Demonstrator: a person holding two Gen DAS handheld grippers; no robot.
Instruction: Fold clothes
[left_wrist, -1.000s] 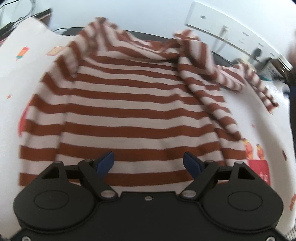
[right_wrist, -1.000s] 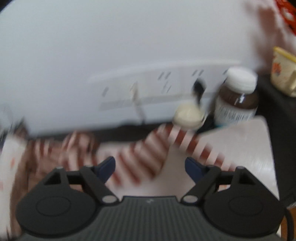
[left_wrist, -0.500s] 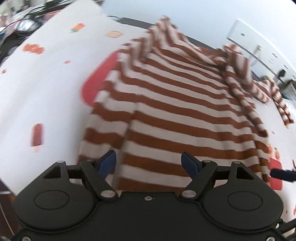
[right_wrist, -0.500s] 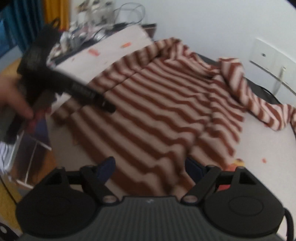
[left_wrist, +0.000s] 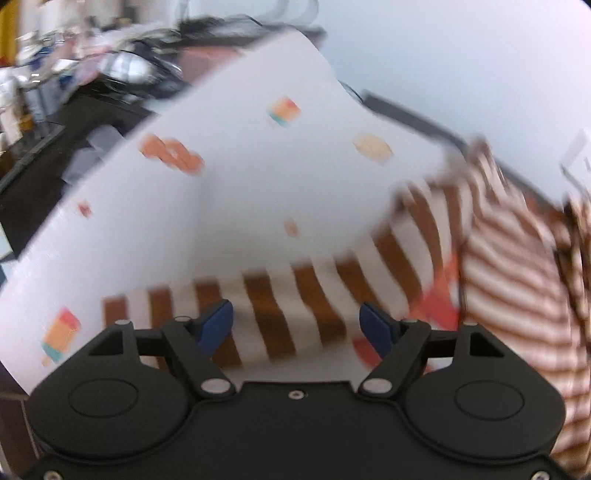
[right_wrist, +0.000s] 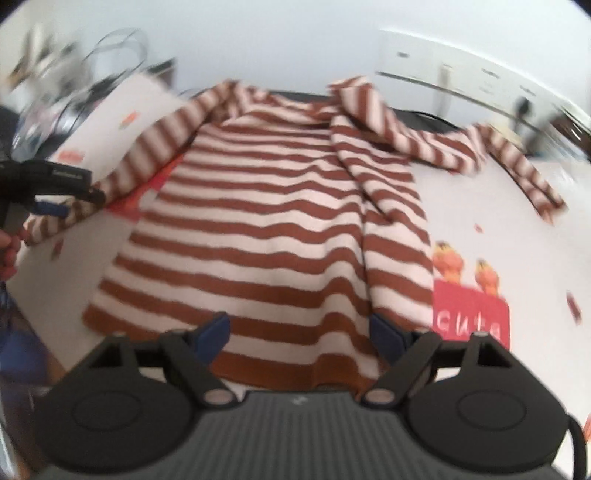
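A brown-and-white striped long-sleeved shirt (right_wrist: 266, 221) lies spread flat on the table, collar at the far side. Its left sleeve (right_wrist: 162, 136) runs out to the left, and the right sleeve (right_wrist: 517, 162) trails to the far right. My right gripper (right_wrist: 299, 332) hangs open just above the near hem, nothing between its fingers. In the blurred left wrist view, my left gripper (left_wrist: 297, 325) hovers over the end of the left sleeve (left_wrist: 295, 295). Its jaws are closing, with the sleeve beneath them and not pinched. The right wrist view shows the left gripper (right_wrist: 79, 205) at that sleeve's cuff.
A white tablecloth (right_wrist: 498, 240) with cartoon prints covers the table. A power strip (right_wrist: 461, 74) sits on the wall behind. Cables and clutter (left_wrist: 110, 66) crowd the far left, past the table's edge. A person's hand (right_wrist: 7, 251) shows at the left border.
My left gripper has swung left from the shirt's body to the left sleeve and narrowed a little. My right gripper turned from the wall sockets to the shirt and settled over its hem.
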